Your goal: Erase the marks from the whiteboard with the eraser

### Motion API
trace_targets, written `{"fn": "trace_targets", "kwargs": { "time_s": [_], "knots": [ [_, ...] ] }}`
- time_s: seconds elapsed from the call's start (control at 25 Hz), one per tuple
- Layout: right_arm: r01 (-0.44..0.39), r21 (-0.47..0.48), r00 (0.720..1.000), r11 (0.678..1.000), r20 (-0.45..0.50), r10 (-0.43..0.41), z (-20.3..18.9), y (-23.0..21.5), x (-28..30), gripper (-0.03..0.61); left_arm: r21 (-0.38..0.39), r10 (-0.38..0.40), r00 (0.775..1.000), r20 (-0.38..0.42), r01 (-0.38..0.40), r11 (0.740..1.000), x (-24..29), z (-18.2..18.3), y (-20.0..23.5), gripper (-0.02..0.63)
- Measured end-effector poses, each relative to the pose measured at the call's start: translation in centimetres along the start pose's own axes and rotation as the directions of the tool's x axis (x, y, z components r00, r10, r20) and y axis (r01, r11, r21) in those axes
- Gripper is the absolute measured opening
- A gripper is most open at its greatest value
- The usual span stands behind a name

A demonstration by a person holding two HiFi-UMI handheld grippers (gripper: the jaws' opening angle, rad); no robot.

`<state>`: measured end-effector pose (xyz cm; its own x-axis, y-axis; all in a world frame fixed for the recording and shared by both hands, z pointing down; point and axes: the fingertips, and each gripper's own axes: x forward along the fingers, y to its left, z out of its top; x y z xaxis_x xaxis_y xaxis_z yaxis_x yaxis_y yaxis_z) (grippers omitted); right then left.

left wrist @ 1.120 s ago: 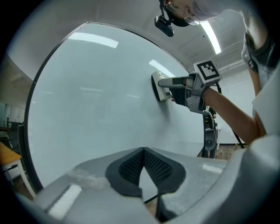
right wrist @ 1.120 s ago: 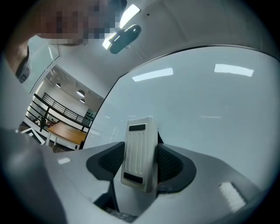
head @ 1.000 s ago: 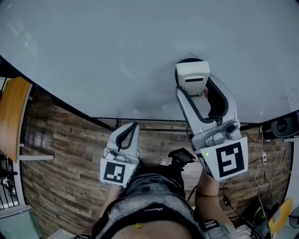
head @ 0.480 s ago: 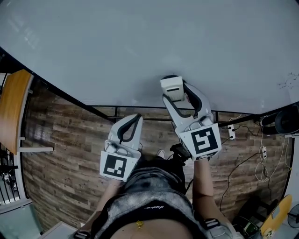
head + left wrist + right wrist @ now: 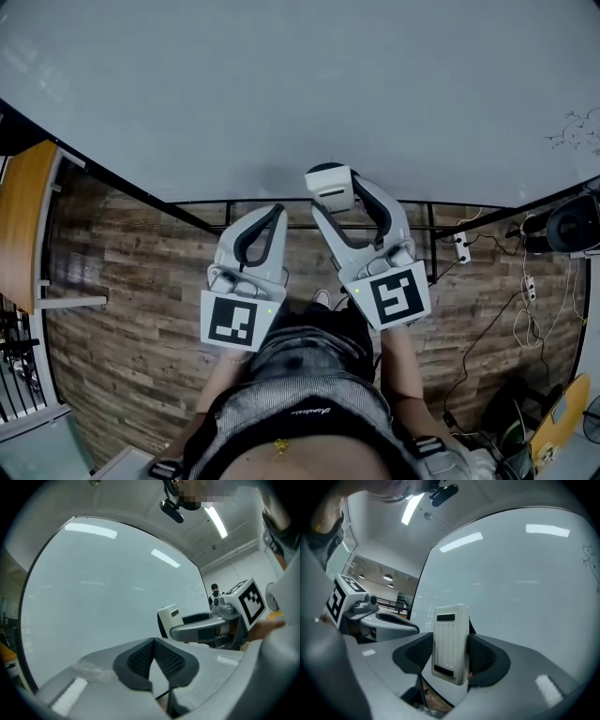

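The whiteboard (image 5: 300, 84) fills the upper part of the head view. Faint black marks (image 5: 574, 129) remain at its far right; they also show as thin scribbles (image 5: 589, 557) in the right gripper view. My right gripper (image 5: 330, 190) is shut on the white eraser (image 5: 330, 187), held near the board's lower edge; the eraser (image 5: 450, 641) stands upright between the pads. My left gripper (image 5: 260, 225) hangs below the board, shut with nothing in it, its pads (image 5: 153, 657) touching.
A black frame rail (image 5: 281, 202) runs under the board, above a wood-plank floor (image 5: 122, 300). Cables and a power strip (image 5: 461, 251) lie at the right. A wooden tabletop (image 5: 21, 216) is at the left edge. The right gripper (image 5: 206, 625) shows beside the left one.
The right gripper with the eraser has slid down and left, from mid-board to the board's lower edge. The marks now appear at the far right. The left gripper rose slightly.
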<state>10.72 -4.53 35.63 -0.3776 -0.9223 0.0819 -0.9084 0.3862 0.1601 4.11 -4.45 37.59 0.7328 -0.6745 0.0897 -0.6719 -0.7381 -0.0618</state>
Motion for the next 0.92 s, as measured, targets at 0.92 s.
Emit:
{"fn": "trace_targets", "kwargs": {
  "time_s": [0.92],
  "knots": [
    [-0.013,0.02,1.0,1.0,0.003,0.013,0.3,0.9,-3.1,0.241,0.005,0.007,1.0,0.026,-0.007,1.0,-0.6,0.8,-2.7,0.0]
  ]
}}
